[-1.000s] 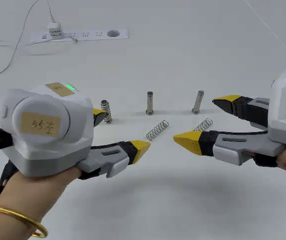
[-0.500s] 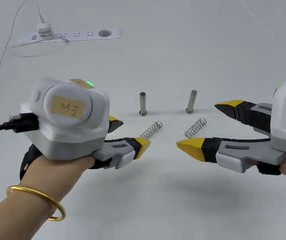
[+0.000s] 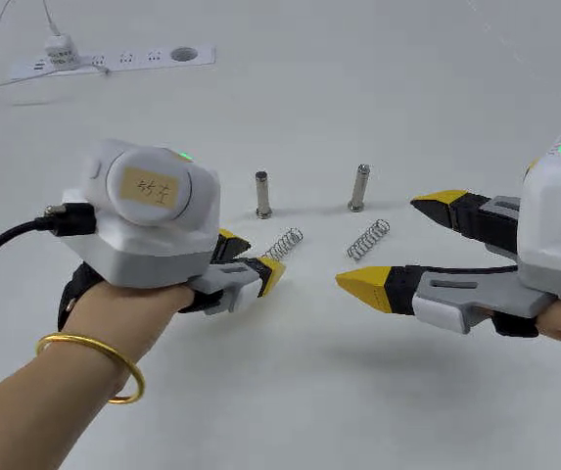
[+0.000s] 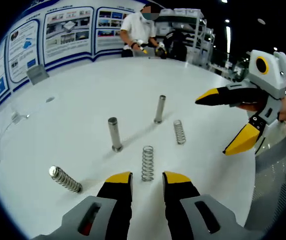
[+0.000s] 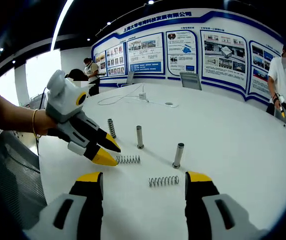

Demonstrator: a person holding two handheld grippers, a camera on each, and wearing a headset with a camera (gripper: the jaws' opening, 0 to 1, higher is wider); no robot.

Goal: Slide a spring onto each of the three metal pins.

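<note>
My left claw, jaws narrowly parted and empty, sits just short of a loose spring lying flat on the table in front of the middle pin, long axis in line with the jaws, while my right claw gapes wide at a second spring lying crosswise, right of that pin.

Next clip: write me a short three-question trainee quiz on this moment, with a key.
1. How many of the three metal pins already carry a spring?
2. True or false: the right hand-held gripper is shut on a spring.
3. The left hand-held gripper points straight at: A) a loose spring; B) a bare pin; C) the right hand-held gripper.
Key: 1) one, the spring-covered pin; 2) false, its jaws stand wide open; 3) A.
</note>
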